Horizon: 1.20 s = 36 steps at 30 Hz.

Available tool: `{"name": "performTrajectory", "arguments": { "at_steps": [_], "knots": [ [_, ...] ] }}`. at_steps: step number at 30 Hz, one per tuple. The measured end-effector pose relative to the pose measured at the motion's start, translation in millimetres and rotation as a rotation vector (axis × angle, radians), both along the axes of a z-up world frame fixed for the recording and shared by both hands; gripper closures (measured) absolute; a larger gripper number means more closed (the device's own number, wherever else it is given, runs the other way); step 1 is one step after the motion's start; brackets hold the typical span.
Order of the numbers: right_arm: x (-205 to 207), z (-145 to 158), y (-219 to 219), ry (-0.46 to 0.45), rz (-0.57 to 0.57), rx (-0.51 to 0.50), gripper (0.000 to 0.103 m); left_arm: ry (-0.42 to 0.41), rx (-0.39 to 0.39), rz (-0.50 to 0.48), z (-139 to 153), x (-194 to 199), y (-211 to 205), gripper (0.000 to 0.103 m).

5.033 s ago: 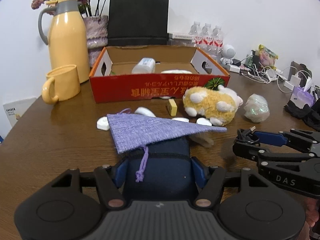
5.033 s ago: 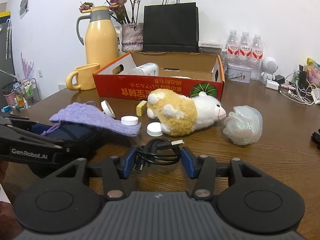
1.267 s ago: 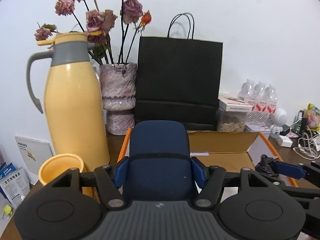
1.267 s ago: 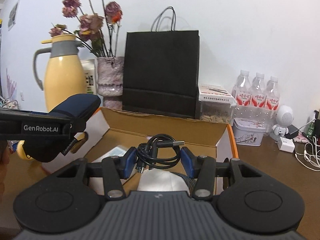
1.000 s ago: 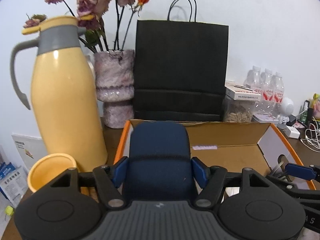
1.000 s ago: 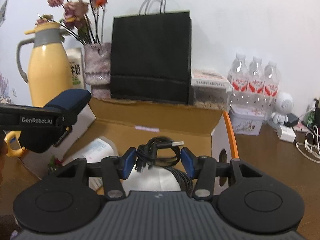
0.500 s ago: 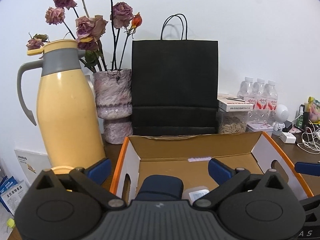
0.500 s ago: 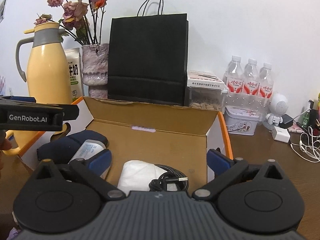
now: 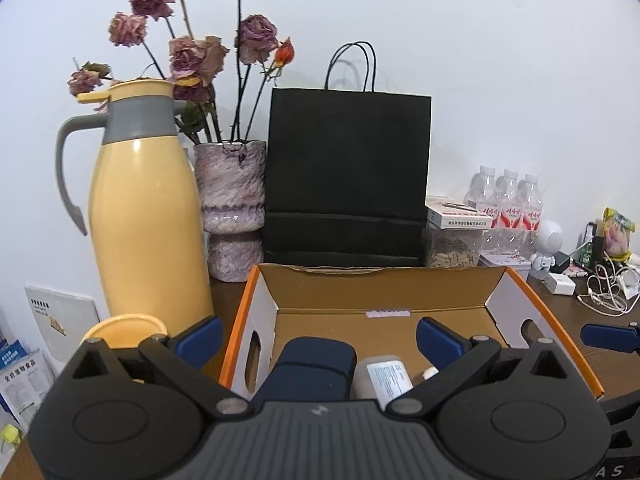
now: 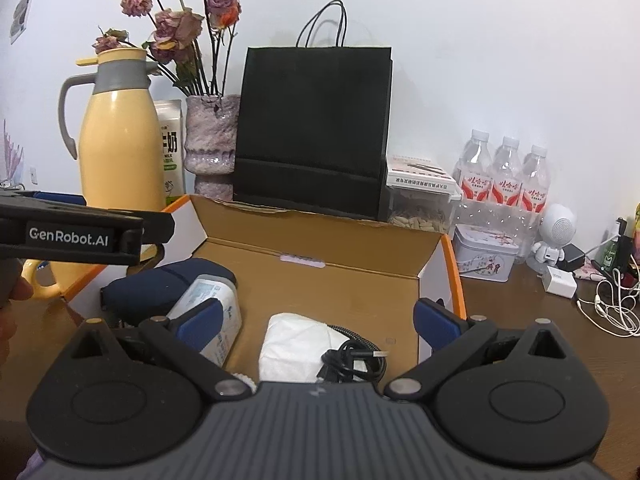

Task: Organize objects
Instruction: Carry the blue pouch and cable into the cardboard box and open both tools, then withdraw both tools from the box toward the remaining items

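Observation:
An open cardboard box [image 9: 380, 282] [image 10: 320, 232] with orange rims lies in front of both grippers. Inside it on the left rests a dark blue case [image 9: 312, 368] [image 10: 160, 284], beside a white bottle [image 9: 386, 376] [image 10: 208, 304]. A coiled black cable [image 10: 352, 358] lies against a white tissue pack [image 10: 294, 342] on the box floor. My left gripper [image 9: 320, 338] stands open above the blue case, holding nothing. My right gripper [image 10: 316, 322] is open too, above the cable and the tissue pack. The left gripper's arm [image 10: 68, 234] crosses the right wrist view at the left.
Behind the box stand a black paper bag [image 9: 348, 176], a pink vase [image 9: 232, 208] of dried roses and a yellow thermos jug [image 9: 140, 208]. A yellow mug [image 9: 124, 330] sits left of the box. Water bottles [image 10: 504, 176], a tin [image 10: 486, 254] and tangled chargers [image 10: 612, 300] crowd the right side.
Both grippers opened: the blue case dropped from the left one into the box, the cable from the right one. Since then both grippers have drawn back a little and stayed open.

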State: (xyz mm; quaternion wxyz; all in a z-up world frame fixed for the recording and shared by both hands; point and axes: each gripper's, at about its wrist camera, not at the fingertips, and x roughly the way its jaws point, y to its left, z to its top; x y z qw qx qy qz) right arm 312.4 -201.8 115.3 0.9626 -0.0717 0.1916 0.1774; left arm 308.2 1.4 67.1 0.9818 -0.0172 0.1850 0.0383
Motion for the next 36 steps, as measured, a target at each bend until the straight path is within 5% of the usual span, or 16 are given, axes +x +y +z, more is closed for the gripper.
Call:
{"name": "performTrajectory", "arguments": {
  "at_steps": [17, 28, 36],
  "knots": [
    [-66, -22, -22, -0.034, -0.003, -0.011, 0.0, -0.083, 0.048, -0.067, -16, -77, -3, 0.0],
    [-103, -45, -36, -0.019, -0.001, -0.017, 0.0, 0.008, 0.088, -0.044, -48, -108, 3, 0.0],
    [-123, -51, -40, -0.023, 0.006, -0.019, 0.0, 0.085, 0.038, 0.0, -67, -126, 22, 0.0]
  ]
}}
